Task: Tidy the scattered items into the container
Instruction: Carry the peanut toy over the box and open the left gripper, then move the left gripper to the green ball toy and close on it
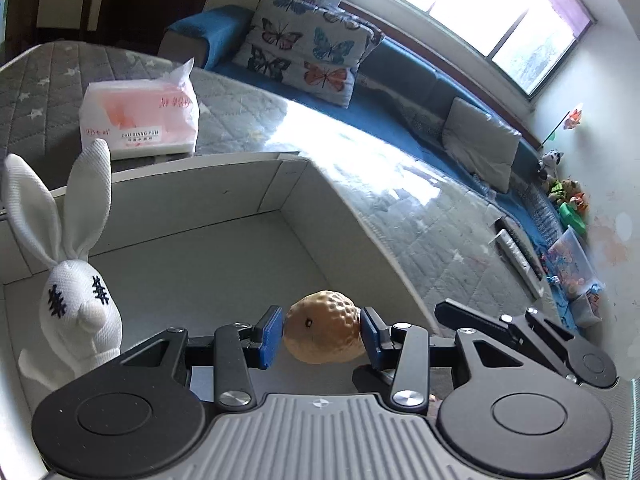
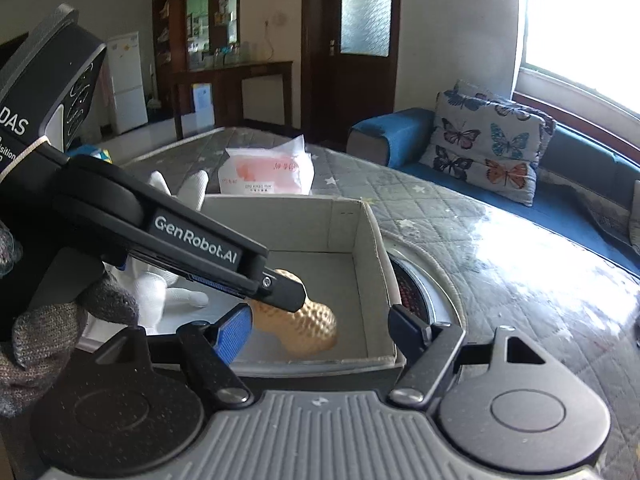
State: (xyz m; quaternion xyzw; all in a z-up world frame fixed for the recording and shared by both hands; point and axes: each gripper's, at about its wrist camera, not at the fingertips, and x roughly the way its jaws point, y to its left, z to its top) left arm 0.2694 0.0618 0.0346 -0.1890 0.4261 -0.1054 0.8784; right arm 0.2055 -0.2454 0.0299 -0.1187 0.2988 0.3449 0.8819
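my left gripper clamped on peanut toy over white box, rabbit doll inside half hidden, my right gripper spread open, empty

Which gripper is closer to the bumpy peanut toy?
Left. The left gripper is shut on the peanut toy inside the box; the right gripper sits open near the box's edge.

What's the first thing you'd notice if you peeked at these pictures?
Probably the bumpy tan peanut toy, pinched between the blue jaws of the left gripper over the white box. Next, the white bunny with stitched eyes stands inside that box at its left. Behind the box, a pink tissue pack sits on the grey quilted table.
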